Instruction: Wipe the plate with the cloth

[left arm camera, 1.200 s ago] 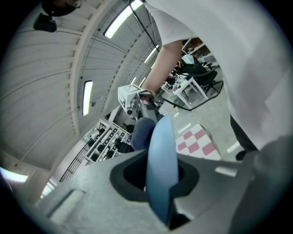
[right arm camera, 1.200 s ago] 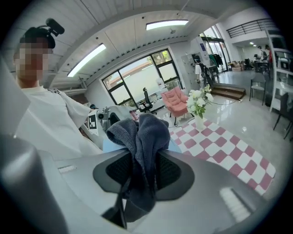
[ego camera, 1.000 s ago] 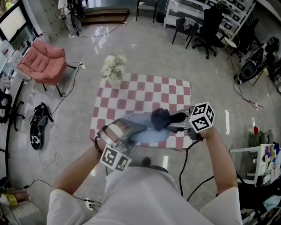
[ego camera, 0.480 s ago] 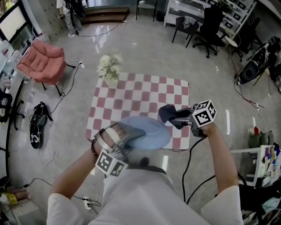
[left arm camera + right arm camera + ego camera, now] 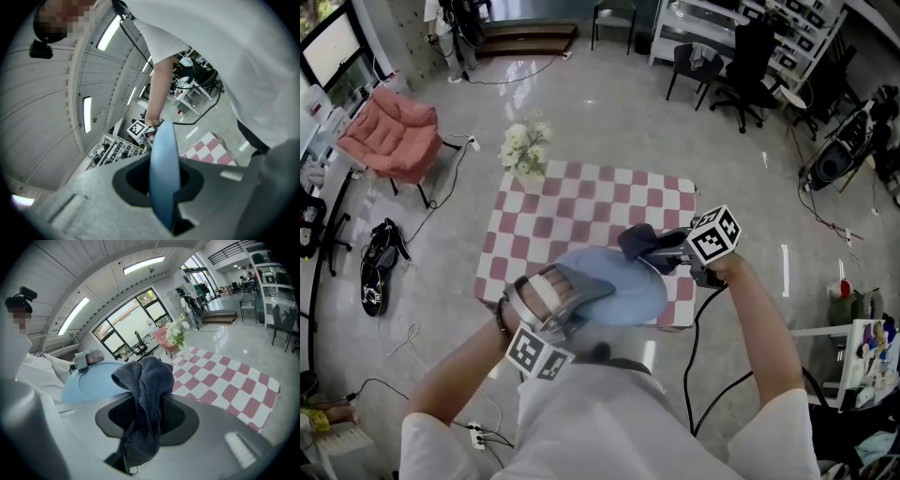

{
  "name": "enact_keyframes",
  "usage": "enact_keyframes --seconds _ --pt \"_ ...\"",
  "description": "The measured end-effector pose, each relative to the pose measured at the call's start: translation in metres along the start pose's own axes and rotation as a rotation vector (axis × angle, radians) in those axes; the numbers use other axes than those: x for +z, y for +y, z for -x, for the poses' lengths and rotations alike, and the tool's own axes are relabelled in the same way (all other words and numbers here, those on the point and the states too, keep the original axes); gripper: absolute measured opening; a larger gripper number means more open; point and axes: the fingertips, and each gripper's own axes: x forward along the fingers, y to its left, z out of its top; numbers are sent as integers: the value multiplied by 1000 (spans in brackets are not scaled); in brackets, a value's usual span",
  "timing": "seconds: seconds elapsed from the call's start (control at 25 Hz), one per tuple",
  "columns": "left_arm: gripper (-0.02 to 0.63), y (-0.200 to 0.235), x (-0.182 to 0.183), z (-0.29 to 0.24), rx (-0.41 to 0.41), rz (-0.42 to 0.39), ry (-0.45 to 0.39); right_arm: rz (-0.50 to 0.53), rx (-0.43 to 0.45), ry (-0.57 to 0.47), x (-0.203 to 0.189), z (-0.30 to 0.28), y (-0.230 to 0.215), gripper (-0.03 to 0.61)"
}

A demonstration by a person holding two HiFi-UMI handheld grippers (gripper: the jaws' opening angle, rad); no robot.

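Two grippers share the job. The left gripper has its jaws shut tight on the rim of the blue plate. It pinches the plate at its 9 o'clock side and holds it up over the near edge of the checked table. The right gripper has its jaws squeezed on the dark cloth, which sticks out in a bunch past the tips. The cloth is at the plate's 1 o'clock edge, touching it or just beside it; I cannot tell which. I think the wiping is under way. Next, the cloth needs to press on the plate and slide across it toward 7 o'clock. The left side must hold the plate steady so it does not tip. White flowers stand at the table's 11 o'clock corner, well apart, so nothing blocks the way. A pink chair and some shoes are on the floor, far out at 9 to 10 o'clock.
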Motion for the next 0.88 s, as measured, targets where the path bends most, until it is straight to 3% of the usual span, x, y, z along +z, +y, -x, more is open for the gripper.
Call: enact_keyframes --seconds 0.44,0.72,0.88 --pt "43 -4 5 -20 -27 -57 24 95 103 86 -1 3 32 133" --pt "43 -14 14 -31 -54 -83 22 209 221 150 -5 1 74 133" --pt "43 -15 16 -35 -51 -87 28 225 271 143 -1 0 88 133"
